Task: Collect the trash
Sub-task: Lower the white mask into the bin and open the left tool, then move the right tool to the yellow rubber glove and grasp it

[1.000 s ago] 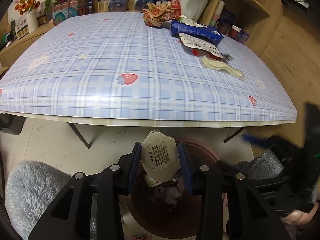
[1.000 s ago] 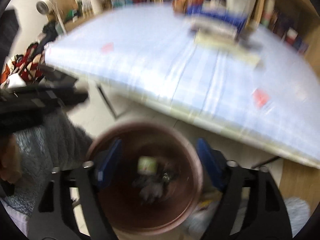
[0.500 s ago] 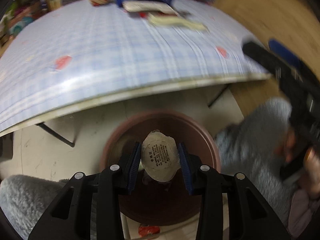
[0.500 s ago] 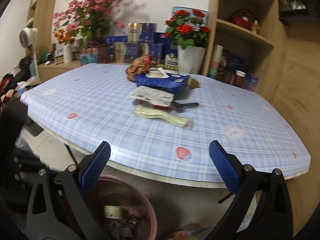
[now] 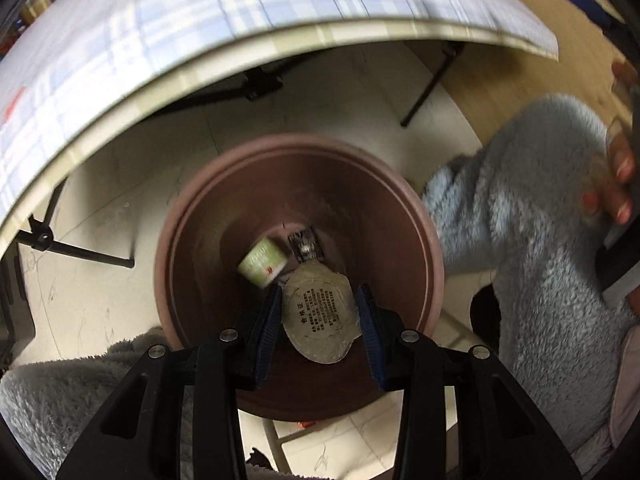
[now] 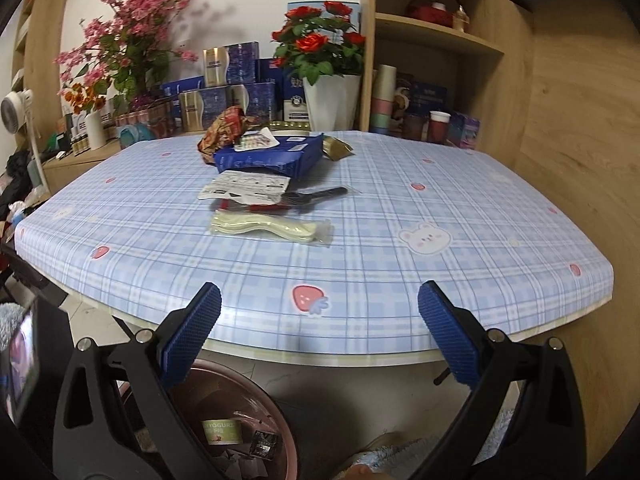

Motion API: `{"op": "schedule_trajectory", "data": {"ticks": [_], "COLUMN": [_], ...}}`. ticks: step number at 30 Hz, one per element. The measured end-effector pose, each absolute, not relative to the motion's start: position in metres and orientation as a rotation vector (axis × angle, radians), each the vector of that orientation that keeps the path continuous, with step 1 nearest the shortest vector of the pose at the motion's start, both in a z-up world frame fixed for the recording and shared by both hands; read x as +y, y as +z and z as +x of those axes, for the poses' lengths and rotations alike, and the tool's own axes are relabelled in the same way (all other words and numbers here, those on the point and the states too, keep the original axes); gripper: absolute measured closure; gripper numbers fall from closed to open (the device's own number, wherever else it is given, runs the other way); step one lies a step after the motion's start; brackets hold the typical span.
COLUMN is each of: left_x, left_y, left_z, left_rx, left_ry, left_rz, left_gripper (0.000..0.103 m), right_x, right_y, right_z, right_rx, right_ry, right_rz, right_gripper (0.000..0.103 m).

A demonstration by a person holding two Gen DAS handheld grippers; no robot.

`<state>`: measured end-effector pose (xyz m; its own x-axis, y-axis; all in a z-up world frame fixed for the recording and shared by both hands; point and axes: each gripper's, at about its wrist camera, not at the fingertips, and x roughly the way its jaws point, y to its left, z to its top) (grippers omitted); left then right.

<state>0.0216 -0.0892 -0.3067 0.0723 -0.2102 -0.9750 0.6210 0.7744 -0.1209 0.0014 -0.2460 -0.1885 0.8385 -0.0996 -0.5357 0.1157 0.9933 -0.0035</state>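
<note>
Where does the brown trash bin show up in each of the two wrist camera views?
Left wrist: the brown trash bin fills the centre, seen from above, below the table edge.
Right wrist: the bin sits at the bottom left, partly behind the left finger, under the table's near edge.
Shared landmark: the green yogurt cup inside the bin, also seen here.

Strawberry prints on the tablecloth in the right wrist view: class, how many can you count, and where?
3 clear strawberry prints: one at the near edge, one near-left, one mid-right. Smaller red marks farther back and at the right edge may be more, too small to tell.
</note>
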Motion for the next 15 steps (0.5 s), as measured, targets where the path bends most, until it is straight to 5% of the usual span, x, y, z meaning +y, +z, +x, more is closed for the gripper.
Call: {"op": "schedule_trajectory", "data": {"ticks": [2, 7, 15], "left_x": [-0.091, -0.090, -0.064], "left_y": [-0.309, -0.302, -0.275], "left_z": [0.020, 0.021, 0.037], "left_rx": [1.373, 1.339, 1.238], "left_ry": [-0.657, -0.662, -0.548], "left_rz": [0.389, 0.372, 0.221], "left_gripper": [0.061, 0.025, 0.013], "right_x": [-0.247, -0.247, -0.246], "right_y": [-0.189, -0.191, -0.193], "right_z": [0.002, 0.003, 0.004], "right_rx": [0.569, 0.576, 0.587], "right_ry": [-0.118, -0.118, -0.127], "right_rz": [0.035, 0.033, 0.034], "right_gripper": [0.006, 0.006, 0.006]}}
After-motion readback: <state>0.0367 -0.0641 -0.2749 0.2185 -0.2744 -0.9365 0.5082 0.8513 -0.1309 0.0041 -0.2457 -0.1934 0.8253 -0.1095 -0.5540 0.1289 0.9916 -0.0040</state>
